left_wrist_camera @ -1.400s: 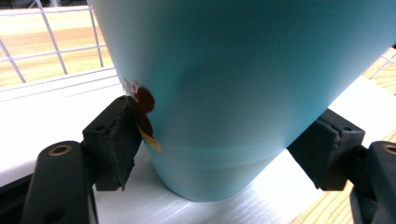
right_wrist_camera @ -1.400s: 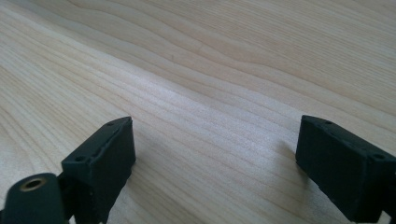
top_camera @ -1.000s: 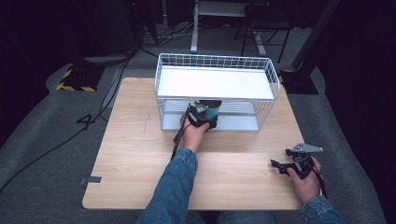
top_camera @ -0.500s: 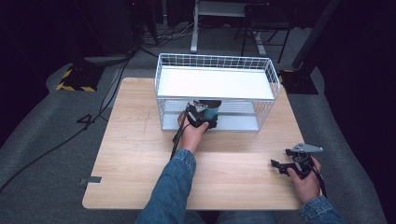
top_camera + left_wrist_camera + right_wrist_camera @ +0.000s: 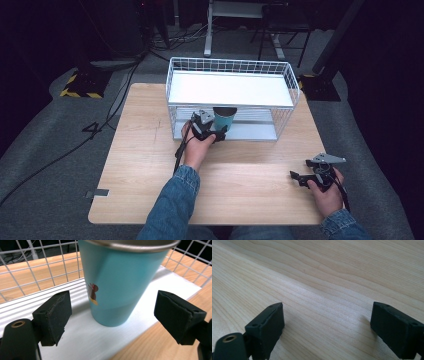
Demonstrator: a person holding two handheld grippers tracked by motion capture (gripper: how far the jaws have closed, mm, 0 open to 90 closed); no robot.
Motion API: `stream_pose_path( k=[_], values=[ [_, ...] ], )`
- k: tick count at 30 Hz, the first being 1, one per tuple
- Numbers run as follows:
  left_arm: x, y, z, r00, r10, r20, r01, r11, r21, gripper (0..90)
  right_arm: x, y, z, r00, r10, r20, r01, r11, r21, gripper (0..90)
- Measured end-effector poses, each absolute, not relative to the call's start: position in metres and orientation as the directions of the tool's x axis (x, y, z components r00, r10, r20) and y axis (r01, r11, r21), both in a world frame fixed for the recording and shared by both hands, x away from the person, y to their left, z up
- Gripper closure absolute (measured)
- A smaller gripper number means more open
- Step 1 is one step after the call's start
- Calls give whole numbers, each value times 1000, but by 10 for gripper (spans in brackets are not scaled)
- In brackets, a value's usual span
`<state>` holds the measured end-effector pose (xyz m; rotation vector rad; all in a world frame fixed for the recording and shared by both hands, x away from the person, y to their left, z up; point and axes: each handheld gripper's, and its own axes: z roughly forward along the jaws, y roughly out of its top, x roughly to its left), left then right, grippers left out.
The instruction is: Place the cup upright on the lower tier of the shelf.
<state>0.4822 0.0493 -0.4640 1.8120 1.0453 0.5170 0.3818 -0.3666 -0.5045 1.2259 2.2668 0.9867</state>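
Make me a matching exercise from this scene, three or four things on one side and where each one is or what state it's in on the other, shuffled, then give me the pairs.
Things:
1. teal cup
2. left gripper
3. right gripper
4. wire rack

Places or states:
A. near the table's front right corner, jaws open over bare wood
B. at the far middle of the table, white shelf on top
C. upright on the rack's lower white shelf
D. jaws apart on either side of the cup, not touching it

Pairs: 1-C, 2-D, 3-A, 4-B
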Motion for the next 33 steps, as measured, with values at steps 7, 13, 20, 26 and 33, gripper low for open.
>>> stream_pose_path(
  k=[7,13,20,26,33],
  values=[
    [460,57,-447,579,813,-66,402,-214,890,154,382,-367,-505,-549,836,2,570,373,732,122],
    [437,65,-431,613,789,-36,374,-250,893,155,382,-367,-504,-548,837,1,571,373,732,122],
    [411,78,-418,637,770,-15,349,-271,897,157,382,-367,-505,-549,836,2,571,373,732,122],
    [386,93,-411,644,765,-3,342,-284,896,159,382,-367,-505,-547,837,0,570,373,732,122],
    [357,113,-407,662,749,-3,343,-299,891,163,382,-367,-504,-548,837,0,571,374,731,122]
  ],
)
